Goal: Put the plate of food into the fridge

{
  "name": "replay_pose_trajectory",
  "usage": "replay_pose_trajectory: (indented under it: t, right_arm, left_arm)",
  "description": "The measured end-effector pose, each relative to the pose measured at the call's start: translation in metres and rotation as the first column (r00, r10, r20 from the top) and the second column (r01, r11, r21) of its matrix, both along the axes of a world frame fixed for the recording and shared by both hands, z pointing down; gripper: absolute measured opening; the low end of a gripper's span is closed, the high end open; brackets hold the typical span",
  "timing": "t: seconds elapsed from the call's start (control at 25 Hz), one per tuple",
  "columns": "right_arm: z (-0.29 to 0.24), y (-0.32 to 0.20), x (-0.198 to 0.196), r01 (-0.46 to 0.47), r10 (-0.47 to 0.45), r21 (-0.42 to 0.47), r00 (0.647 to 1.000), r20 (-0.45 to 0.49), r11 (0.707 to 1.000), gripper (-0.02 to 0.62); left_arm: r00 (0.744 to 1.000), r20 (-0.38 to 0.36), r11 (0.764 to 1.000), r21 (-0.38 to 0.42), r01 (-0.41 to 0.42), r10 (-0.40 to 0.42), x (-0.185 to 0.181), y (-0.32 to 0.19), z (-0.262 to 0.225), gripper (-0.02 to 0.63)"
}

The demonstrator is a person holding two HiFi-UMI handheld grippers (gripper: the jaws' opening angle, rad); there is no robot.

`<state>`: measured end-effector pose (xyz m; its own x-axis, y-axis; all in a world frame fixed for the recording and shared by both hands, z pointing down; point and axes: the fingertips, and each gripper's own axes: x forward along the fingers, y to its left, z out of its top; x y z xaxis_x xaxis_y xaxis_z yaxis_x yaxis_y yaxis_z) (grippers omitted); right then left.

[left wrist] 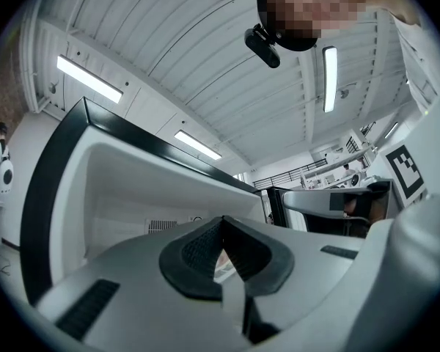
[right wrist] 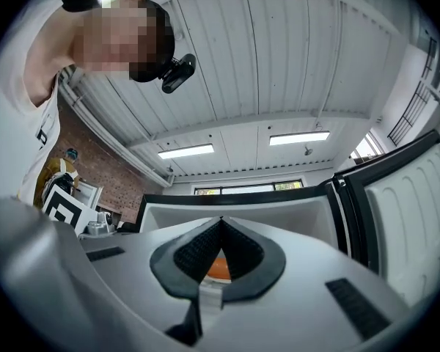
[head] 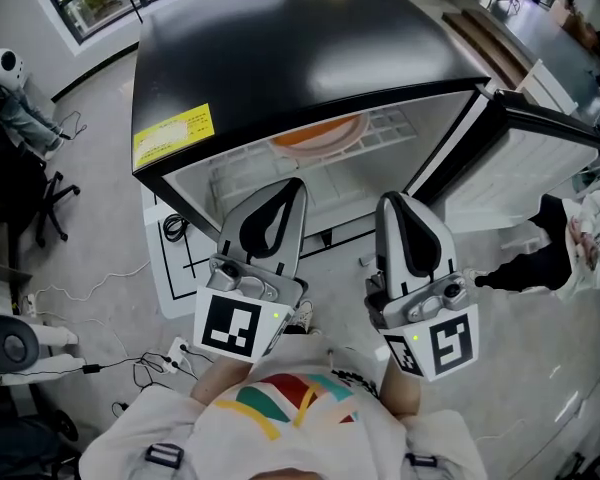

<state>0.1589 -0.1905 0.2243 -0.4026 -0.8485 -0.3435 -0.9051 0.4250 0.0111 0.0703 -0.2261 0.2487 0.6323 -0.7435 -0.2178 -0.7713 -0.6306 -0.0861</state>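
Orange plate (head: 318, 133) lies inside the fridge (head: 280, 48), door (head: 540, 163) wide open.

A lab-like test hall or open office is suggested: a black fridge (head: 300, 58) is stood out on a bare grey floor (head: 100, 258) with taped lines (head: 175, 258), beside an office chair (head: 40, 208) and a power strip (head: 183, 354), under a ribbed ceiling (right wrist: 279, 57) with strip lights (right wrist: 299, 138) and a brick wall (right wrist: 110, 174).

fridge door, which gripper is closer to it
Right. The right gripper is just left of the open fridge door. The left gripper is farther left, in front of the orange plate on the shelf.
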Motion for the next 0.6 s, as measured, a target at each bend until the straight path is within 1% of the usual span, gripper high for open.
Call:
replay_pose_trajectory:
  t: [0.12, 0.24, 0.44, 0.6]
  right_arm:
    - [-0.001, 0.004, -0.002, -0.023, 0.024, 0.016, 1.0, -0.019, 1.0, 0.0]
    - [0.005, 0.009, -0.005, -0.06, 0.061, 0.014, 0.996, -0.058, 0.998, 0.0]
    - [0.011, 0.007, -0.011, -0.055, 0.054, -0.004, 0.996, -0.077, 0.998, 0.0]
    - [0.014, 0.005, -0.01, -0.092, 0.091, -0.004, 0.99, -0.111, 0.996, 0.0]
  left_arm:
    - [1.0, 0.014, 1.0, 0.014, 0.013, -0.013, 0.0, 0.002, -0.001, 0.006]
    - [0.999, 0.032, 0.999, 0.023, 0.023, -0.023, -0.001, 0.005, -0.001, 0.006]
    - [0.999, 0.03, 0.999, 0.025, 0.029, -0.03, -0.004, 0.004, -0.002, 0.006]
    - [0.999, 0.026, 0.999, 0.024, 0.026, -0.026, -0.003, 0.005, -0.002, 0.006]
